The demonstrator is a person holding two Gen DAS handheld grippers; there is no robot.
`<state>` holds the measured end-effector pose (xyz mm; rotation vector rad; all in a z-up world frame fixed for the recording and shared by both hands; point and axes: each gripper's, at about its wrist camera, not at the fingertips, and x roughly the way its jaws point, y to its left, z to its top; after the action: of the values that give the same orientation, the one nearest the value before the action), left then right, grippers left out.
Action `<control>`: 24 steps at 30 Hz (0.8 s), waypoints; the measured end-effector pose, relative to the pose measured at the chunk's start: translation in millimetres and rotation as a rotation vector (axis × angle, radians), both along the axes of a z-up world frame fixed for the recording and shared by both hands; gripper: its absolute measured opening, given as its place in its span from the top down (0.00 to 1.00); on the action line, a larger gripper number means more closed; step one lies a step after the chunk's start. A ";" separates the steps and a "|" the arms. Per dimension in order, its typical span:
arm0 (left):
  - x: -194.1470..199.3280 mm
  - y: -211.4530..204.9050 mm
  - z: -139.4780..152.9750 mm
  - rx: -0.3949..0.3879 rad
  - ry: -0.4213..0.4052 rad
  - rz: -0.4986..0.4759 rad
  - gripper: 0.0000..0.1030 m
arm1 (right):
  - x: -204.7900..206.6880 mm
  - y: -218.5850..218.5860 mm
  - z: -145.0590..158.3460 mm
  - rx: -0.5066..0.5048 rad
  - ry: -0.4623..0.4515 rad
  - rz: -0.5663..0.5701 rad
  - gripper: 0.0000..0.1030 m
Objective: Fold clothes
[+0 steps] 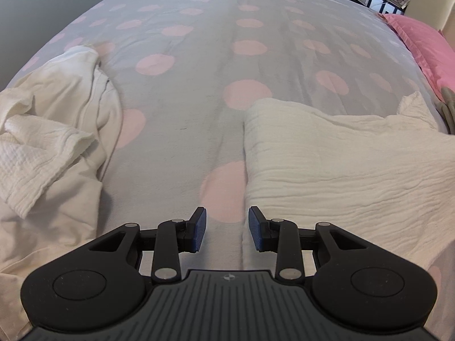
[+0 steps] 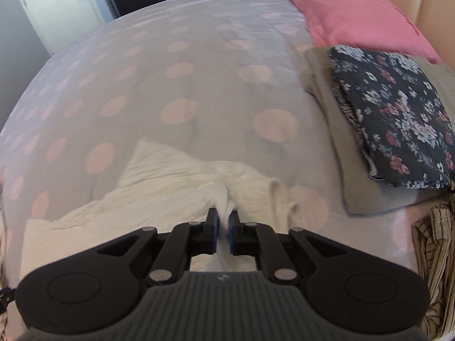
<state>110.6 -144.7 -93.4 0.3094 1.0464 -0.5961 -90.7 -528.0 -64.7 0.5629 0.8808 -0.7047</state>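
Up close, the right tongs [image 2: 223,221] pinch a bunched fold of a cream crinkled garment [image 2: 170,187] on the dotted bedspread [image 2: 176,85], likely to lift it for folding. Folded clothes [image 2: 392,113] are stacked at two o'clock. The left tongs [image 1: 227,228] hang wide and empty; crumpled white clothes [image 1: 57,108] lie at nine o'clock.

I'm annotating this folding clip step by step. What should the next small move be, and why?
Probably bring the open left gripper a little to its right and close it on the near left edge of the cream garment. It hovers empty over the spotted bedspread beside that edge, while the right gripper already pinches a bunch of the same cloth, so a second grip would let both lift and fold.
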 end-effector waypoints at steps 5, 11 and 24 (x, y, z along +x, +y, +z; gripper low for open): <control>-4.0 -3.5 -1.4 -0.003 0.011 -0.021 0.70 | -6.5 -17.0 -6.1 0.020 -0.008 -0.060 0.92; -6.2 -2.8 -4.1 -0.017 0.051 -0.037 0.69 | 2.1 -7.3 -38.6 -0.081 0.093 -0.036 0.75; -10.8 11.6 -16.8 -0.045 0.182 -0.015 0.59 | -54.9 -9.2 -34.5 -0.049 -0.010 -0.116 0.27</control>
<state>99.9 -133.1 -110.1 0.2262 1.2043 -0.6694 -145.6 -537.2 -99.2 0.5763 0.8241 -0.8255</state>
